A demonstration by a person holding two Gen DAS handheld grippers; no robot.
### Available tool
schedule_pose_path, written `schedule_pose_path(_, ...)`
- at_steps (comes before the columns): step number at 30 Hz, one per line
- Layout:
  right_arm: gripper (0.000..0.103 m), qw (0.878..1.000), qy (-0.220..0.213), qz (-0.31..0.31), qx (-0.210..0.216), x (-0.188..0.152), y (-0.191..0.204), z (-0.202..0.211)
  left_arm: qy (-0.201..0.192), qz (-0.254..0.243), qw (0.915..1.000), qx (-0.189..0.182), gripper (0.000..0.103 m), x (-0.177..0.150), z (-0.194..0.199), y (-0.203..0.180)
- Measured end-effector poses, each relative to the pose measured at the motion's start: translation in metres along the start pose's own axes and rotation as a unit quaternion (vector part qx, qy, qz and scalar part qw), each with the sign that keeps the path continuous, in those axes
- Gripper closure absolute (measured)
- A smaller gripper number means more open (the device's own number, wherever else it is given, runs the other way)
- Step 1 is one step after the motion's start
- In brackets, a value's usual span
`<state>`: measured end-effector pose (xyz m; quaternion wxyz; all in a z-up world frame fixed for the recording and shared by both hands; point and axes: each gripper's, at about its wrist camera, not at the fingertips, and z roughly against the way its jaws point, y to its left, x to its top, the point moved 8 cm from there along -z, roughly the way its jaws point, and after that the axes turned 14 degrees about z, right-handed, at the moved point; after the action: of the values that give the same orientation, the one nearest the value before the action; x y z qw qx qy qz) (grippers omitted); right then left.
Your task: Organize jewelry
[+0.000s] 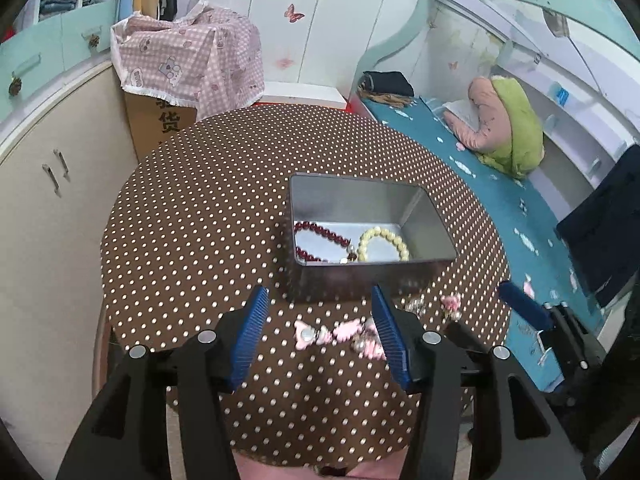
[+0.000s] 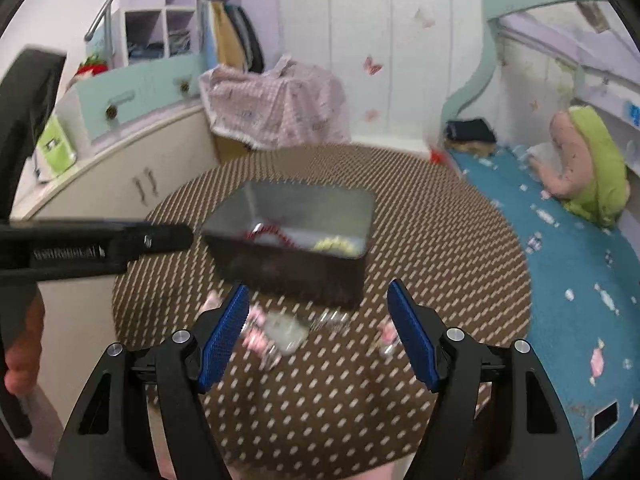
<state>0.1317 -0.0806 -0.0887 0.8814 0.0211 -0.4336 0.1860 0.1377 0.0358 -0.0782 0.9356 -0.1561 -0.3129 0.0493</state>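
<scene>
- A metal tin (image 1: 372, 216) stands on the polka-dot desk (image 1: 192, 216), already holding a red bead bracelet (image 1: 324, 236) and a cream bead bracelet (image 1: 384, 244).
- Pink hair clips (image 1: 340, 332) and small silvery pieces (image 1: 416, 304) lie loose on the desk just in front of the tin.
- Left gripper (image 1: 320, 336) hangs above the clips, fingers released and empty.
- Right gripper (image 2: 320, 328) is likewise spread, nothing held.
- Judged step: reaching for the next loose piece; the next move needs a low, careful pinch on a clip.
</scene>
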Motion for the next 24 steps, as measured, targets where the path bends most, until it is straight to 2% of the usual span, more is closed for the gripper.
schedule_pose_path(5, 0.036, 0.999, 0.027, 0.005, 0.029, -0.019, 0.019, -0.011, 0.010, -0.006, 0.9998, 0.014, 0.051, -0.012, -0.001, 0.006)
schedule_pose_path(7, 0.043, 0.999, 0.036, 0.006, 0.040, -0.023, 0.025, -0.016, 0.019, -0.005, 0.9997, 0.017, 0.051, -0.017, -0.005, 0.009)
schedule_pose_path(8, 0.052, 0.998, 0.041, 0.007, 0.049, -0.025, 0.028, -0.018, 0.022, -0.004, 0.9996, 0.018, 0.051, -0.018, -0.006, 0.011)
schedule_pose_path(9, 0.056, 0.997, 0.046, 0.008, 0.056, -0.027, 0.031, -0.020, 0.026, -0.003, 0.9995, 0.019, 0.051, -0.020, -0.008, 0.012)
schedule_pose_path(14, 0.063, 0.994, 0.072, -0.002, 0.079, -0.038, 0.038, -0.035, 0.047, 0.003, 0.9985, 0.027, 0.051, -0.032, -0.019, 0.023)
schedule_pose_path(20, 0.069, 0.993, 0.088, -0.005, 0.080, -0.045, 0.043, -0.051, 0.074, 0.011, 0.9966, 0.035, 0.051, -0.046, -0.034, 0.032)
schedule_pose_path(24, 0.074, 0.994, 0.083, 0.004, 0.077, -0.043, 0.044, -0.054, 0.084, 0.011, 0.9958, 0.036, 0.051, -0.052, -0.039, 0.035)
